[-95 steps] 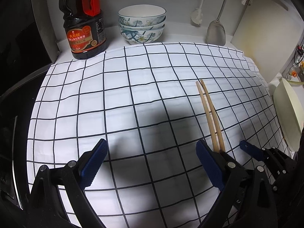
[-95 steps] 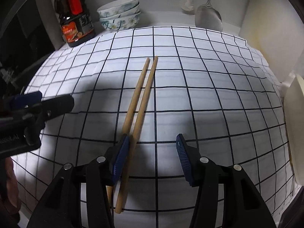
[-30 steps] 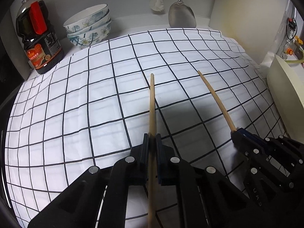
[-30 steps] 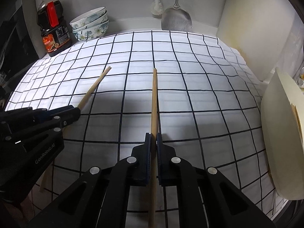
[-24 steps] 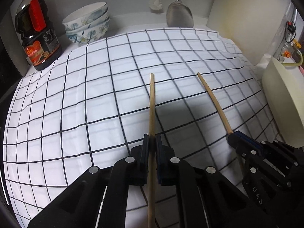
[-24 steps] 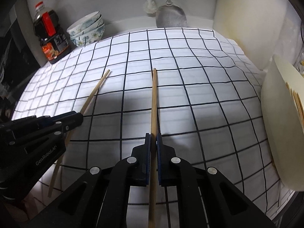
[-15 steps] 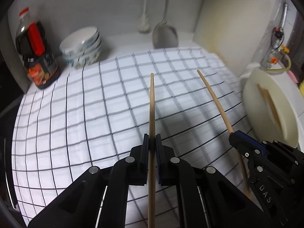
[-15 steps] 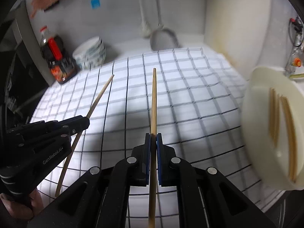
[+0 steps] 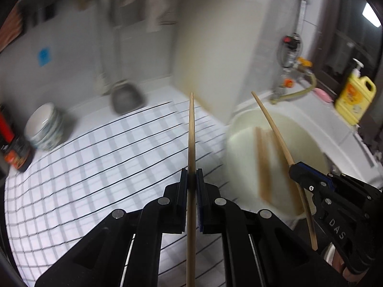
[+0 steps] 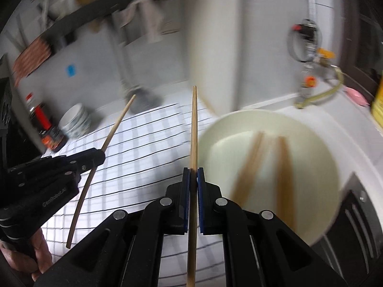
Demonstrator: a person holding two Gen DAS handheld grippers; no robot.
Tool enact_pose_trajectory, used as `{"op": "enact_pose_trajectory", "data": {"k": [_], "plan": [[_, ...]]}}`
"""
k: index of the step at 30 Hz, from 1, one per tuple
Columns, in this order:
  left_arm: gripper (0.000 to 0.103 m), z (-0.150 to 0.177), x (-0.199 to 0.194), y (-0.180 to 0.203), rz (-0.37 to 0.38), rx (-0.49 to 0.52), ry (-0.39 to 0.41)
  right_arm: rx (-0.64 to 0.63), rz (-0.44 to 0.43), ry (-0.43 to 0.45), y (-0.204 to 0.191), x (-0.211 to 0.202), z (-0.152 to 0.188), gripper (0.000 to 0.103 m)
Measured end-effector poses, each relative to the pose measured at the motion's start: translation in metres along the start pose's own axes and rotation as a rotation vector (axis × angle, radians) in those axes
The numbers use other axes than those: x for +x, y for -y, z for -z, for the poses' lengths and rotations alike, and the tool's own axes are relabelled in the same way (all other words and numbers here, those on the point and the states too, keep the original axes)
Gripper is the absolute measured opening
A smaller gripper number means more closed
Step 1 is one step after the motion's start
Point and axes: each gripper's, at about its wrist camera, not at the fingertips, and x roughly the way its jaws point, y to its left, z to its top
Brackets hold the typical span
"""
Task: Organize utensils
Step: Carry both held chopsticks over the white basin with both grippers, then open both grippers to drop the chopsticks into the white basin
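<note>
The checked cloth (image 9: 95, 167) lay below both grippers. A cream bowl (image 10: 311, 148) holding chopsticks (image 10: 249, 167) sat right of them. The left gripper (image 9: 191, 179) pinched one chopstick (image 9: 191, 131); the right gripper (image 10: 193, 179) pinched the other chopstick (image 10: 194, 124).

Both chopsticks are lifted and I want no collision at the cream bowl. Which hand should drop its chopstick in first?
Right, probably. The right tongs, shut on a chopstick, sit beside the cream bowl. The left tongs hold theirs farther over the checked cloth.

chopstick (image 9: 191, 131): matt wood | basin (image 10: 318, 143): smooth cream plastic | tablecloth (image 9: 95, 167): checked cloth
</note>
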Motion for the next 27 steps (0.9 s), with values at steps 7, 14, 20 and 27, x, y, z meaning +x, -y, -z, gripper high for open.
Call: {"op": "enact_pose_trajectory", "data": {"k": [7, 14, 20, 27], "plan": [[0.008, -0.029, 0.034, 0.075, 0.091, 0.082, -0.018, 0.109, 0.093, 0.005, 0.079, -0.006, -0.008, 0.006], [0.008, -0.039, 0.093, 0.125, 0.145, 0.118, -0.109, 0.193, 0.115, -0.057, 0.134, 0.028, -0.007, 0.006], [0.008, -0.04, 0.128, 0.139, 0.144, 0.135, -0.16, 0.226, 0.099, -0.119, 0.153, 0.062, -0.003, 0.006], [0.008, -0.037, 0.158, 0.142, 0.125, 0.121, -0.23, 0.23, 0.085, -0.152, 0.156, 0.08, 0.002, 0.006]]}}
